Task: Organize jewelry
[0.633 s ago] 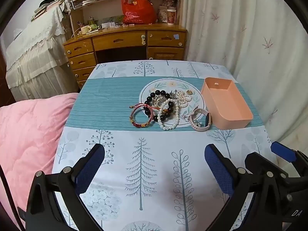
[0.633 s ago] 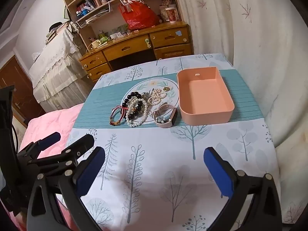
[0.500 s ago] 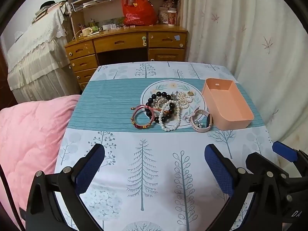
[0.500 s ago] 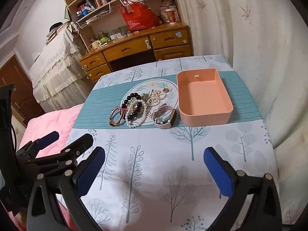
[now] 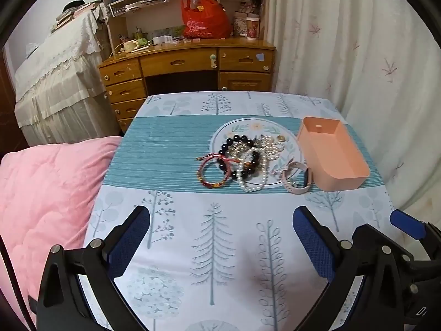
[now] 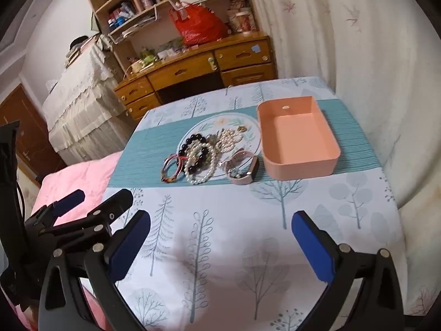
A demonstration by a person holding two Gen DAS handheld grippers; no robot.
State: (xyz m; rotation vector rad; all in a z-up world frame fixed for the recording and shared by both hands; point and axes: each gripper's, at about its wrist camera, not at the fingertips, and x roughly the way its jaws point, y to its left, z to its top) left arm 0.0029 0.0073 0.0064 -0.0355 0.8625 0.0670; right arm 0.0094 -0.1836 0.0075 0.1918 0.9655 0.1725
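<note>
A heap of jewelry lies mid-table: a red cord bracelet (image 5: 212, 173), a dark bead bracelet (image 5: 239, 154), a pearl strand (image 5: 255, 178) and a pink watch (image 5: 296, 178). An empty peach box (image 5: 335, 155) stands just right of them. My left gripper (image 5: 222, 244) hovers open over the near tablecloth, well short of the heap. In the right wrist view the same red cord bracelet (image 6: 173, 168), pearl strand (image 6: 202, 167), pink watch (image 6: 242, 167) and peach box (image 6: 297, 138) appear. My right gripper (image 6: 220, 245) is open too, nothing between its pads.
The table wears a tree-print cloth (image 5: 212, 248) with a teal band. A pink quilt (image 5: 46, 198) lies at its left edge. Behind stand a wooden desk (image 5: 190, 66) and a curtain (image 5: 358, 41) on the right. The left gripper (image 6: 91, 207) shows in the right wrist view.
Both views have shifted slightly: the jewelry and box now sit a little further right in the left wrist view and lower in the right one. Both grippers stay open.
</note>
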